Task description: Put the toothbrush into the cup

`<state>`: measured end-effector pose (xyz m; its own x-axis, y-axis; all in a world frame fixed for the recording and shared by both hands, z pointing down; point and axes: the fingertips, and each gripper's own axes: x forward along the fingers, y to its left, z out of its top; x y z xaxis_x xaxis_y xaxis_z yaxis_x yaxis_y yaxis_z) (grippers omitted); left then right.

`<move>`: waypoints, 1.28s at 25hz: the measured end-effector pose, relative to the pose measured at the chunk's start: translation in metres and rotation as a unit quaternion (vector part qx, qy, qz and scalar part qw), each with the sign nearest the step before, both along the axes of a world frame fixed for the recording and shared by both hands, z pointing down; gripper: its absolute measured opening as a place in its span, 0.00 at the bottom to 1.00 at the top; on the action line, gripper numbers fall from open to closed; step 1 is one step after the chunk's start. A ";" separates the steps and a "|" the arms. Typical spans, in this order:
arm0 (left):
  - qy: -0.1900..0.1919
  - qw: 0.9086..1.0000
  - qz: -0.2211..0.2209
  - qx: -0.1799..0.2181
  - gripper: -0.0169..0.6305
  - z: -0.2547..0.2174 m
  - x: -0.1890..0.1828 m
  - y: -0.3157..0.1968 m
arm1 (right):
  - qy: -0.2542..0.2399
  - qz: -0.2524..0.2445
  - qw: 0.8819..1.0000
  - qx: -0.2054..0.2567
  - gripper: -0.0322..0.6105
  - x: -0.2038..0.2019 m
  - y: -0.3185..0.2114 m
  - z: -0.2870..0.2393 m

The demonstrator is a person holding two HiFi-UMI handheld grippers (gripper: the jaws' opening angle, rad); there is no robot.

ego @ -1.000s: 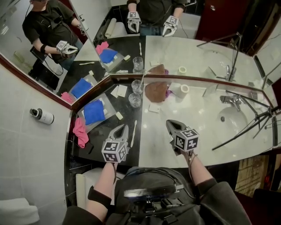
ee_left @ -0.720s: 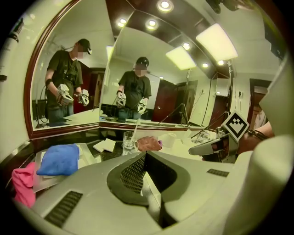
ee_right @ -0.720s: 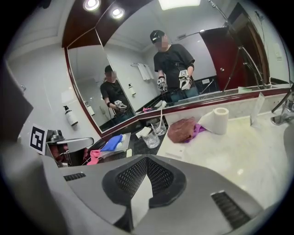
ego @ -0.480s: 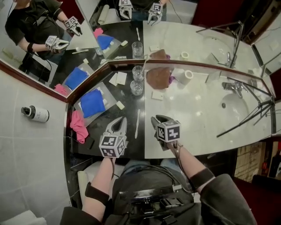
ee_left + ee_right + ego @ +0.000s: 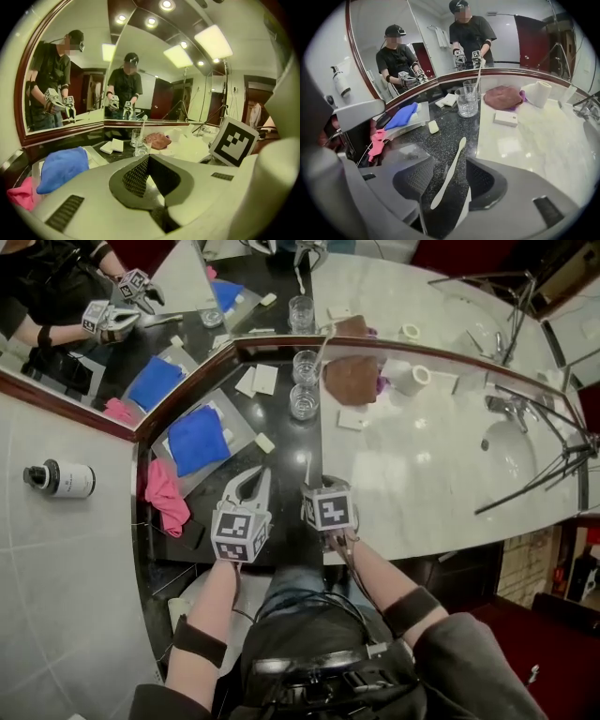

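Note:
A cream toothbrush lies flat on the black granite counter, its head pointing at the glasses; in the head view only the toothbrush's tip shows. My right gripper hangs over its handle. Its jaws have just been opening and stand wide, one on either side of the brush and clear of it. A clear glass cup stands further back, with a second glass behind it holding a pale stick. My left gripper is shut and empty, just left of the right one.
A blue cloth on a tray, a pink cloth and a soap bar lie to the left. A brown cloth, a paper roll and a white box sit on the marble. The sink is at far right.
My right gripper has swung left off the pale marble onto the dark counter and now covers the toothbrush's handle. My left gripper has shifted only a little.

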<state>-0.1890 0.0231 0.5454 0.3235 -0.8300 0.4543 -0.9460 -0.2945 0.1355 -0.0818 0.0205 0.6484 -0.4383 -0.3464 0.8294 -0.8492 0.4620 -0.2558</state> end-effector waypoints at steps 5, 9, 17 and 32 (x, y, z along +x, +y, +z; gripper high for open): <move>0.011 1.000 -0.008 -0.004 0.03 0.012 -0.015 -0.008 | 0.031 0.047 0.998 -0.012 0.42 0.001 -0.011 0.018; 0.018 1.000 -0.010 -0.015 0.03 0.021 -0.021 -0.009 | 0.038 0.068 0.997 -0.018 0.42 -0.001 -0.022 0.026; 0.027 0.999 0.001 -0.039 0.03 0.034 -0.019 -0.008 | 0.044 0.064 0.996 -0.036 0.42 -0.013 -0.027 0.050; 0.028 0.998 -0.011 -0.048 0.03 0.047 -0.029 -0.010 | 0.084 0.046 0.995 -0.041 0.11 0.001 -0.033 0.063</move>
